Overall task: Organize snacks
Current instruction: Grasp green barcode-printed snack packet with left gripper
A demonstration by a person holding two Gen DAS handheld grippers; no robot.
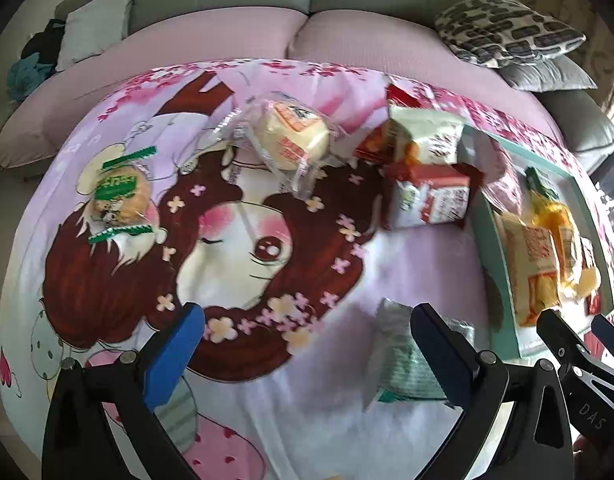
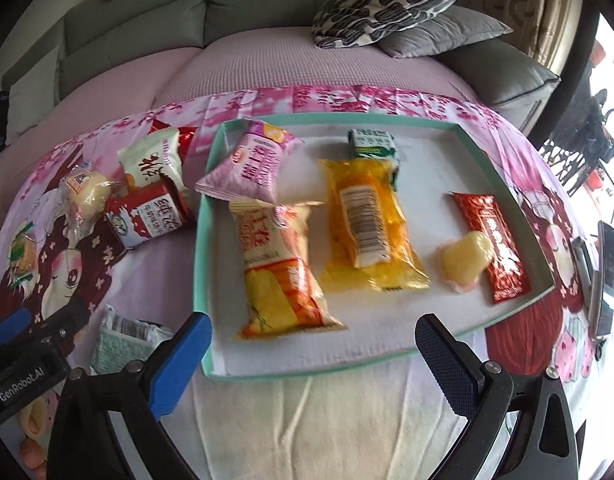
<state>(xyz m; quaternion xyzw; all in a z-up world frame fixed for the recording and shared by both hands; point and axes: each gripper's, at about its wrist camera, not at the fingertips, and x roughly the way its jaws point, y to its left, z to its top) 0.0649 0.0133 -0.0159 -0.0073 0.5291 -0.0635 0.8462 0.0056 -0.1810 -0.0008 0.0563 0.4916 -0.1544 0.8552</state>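
Both tools hung empty over the printed cloth [image 2: 347,420]: the left hand-held gripper [image 1: 307,344] had its blue pads spread wide, and the right hand-held gripper [image 2: 313,354] stood equally wide apart, holding nothing. Ahead of the right one lay the teal-rimmed tray [image 2: 199,280], already carrying a pink packet [image 2: 251,168], a yellow-orange packet [image 2: 275,272], a clear yellow wrapper with a barcode [image 2: 367,232], a small green carton [image 2: 373,144], a red sachet [image 2: 495,248] and a pale round sweet [image 2: 463,260]. Still outside it, ahead and left of that gripper, sat a red-and-white milk packet [image 2: 147,216], a white packet [image 2: 155,160], a clear-wrapped bun [image 1: 291,136] and, far left, a green-labelled pastry [image 1: 115,196]; a pale green packet [image 1: 407,352] lay just beside the left gripper's right finger. The likely trouble, as I judge it, is that this green packet lies close under the finger and between both tools, so a reach for it could bring the two grippers together or nudge the tray's near wall. Slippery film wrappers may also slide from the pads. The left view was blurred, packet lettering was unreadable, and the green packet was partly hidden by the finger; the dark objects at the far right edge could not be identified.
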